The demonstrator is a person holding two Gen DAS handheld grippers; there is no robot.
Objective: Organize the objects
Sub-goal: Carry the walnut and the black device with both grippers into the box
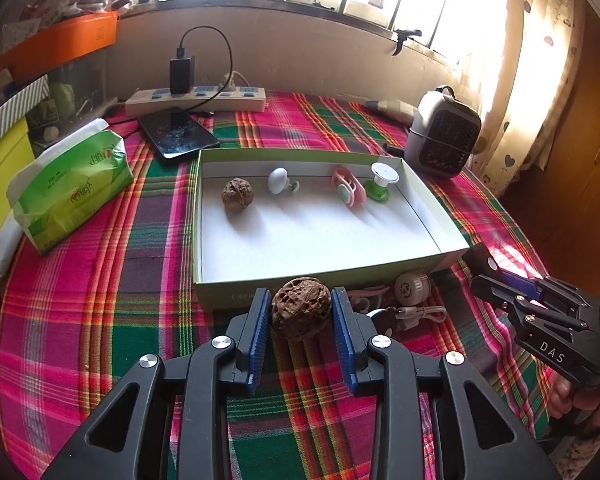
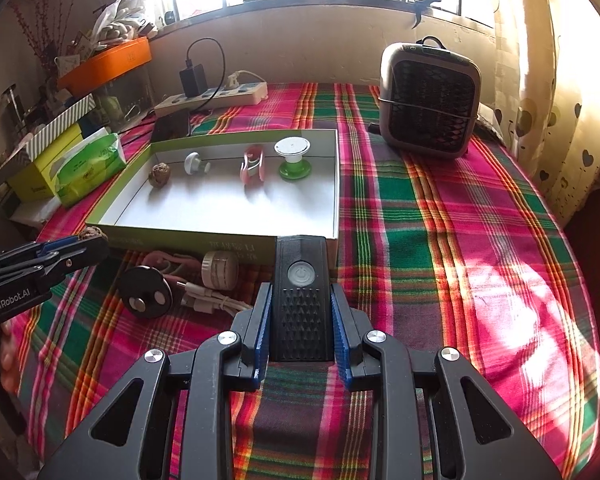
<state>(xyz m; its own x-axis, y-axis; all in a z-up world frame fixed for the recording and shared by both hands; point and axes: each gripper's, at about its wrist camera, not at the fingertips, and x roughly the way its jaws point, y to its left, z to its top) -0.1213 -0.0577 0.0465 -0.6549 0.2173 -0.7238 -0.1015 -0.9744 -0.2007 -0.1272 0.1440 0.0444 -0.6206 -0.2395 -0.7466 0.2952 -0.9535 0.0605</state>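
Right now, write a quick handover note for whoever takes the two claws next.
Left claw: shut on a walnut, just in front of the box's near wall.
Right claw: shut on a black remote-like device, near the box's front right corner.
Done: the green-sided box holds another walnut, a white knob, a pink clip and a green-and-white spool, in a row along the far wall.
Left: place both held items; then the round white case, black disc, white cable and pink item, all lying on the cloth in front of the box.
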